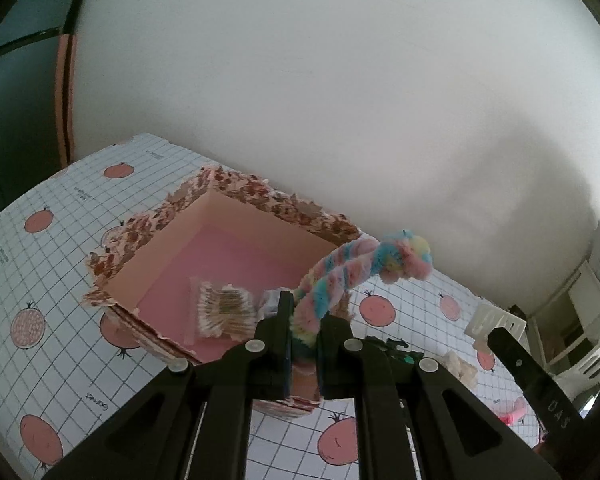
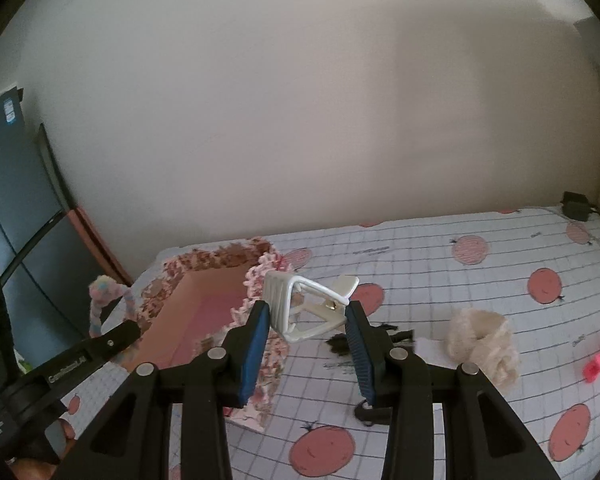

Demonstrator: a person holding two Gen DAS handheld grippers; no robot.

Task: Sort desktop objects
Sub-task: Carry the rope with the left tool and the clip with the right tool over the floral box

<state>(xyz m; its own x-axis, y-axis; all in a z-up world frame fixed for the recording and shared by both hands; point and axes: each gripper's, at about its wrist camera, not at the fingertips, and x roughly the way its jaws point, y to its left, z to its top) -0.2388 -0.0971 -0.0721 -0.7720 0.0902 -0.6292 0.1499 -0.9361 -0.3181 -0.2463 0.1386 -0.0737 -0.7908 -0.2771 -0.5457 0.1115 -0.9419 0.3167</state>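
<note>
Black jaw arms filled the foreground of both wrist views. Left tool (image 1: pixel 303 334): jaws clenched on the lower end of a twisted pastel chenille stem (image 1: pixel 342 276), whose pink, blue and yellow length rose up and to the right and ended in a curled loop above the near right corner of the box. Right tool (image 2: pixel 308 320): blue-padded jaws part-way closed, gripping a white hair claw clip (image 2: pixel 306 304) by its two sides, the clip held clear of the desk.

An open cardboard box (image 1: pixel 236 196) with a torn, brown-patterned rim and a pink floor stood on the desk (image 1: pixel 60 248), which was covered by a white grid cloth printed with red fruit. Inside the box, near its front wall, lay a clear packet of cotton swabs (image 1: pixel 224 310).

On the cloth to the right of the box lay a cream fluffy scrunchie (image 2: pixel 486 340), a dark hair clip (image 2: pixel 342 344) partly hidden behind the right tool, and, well apart at the far right, a pink object (image 2: pixel 598 366) too blurred to identify.
</note>
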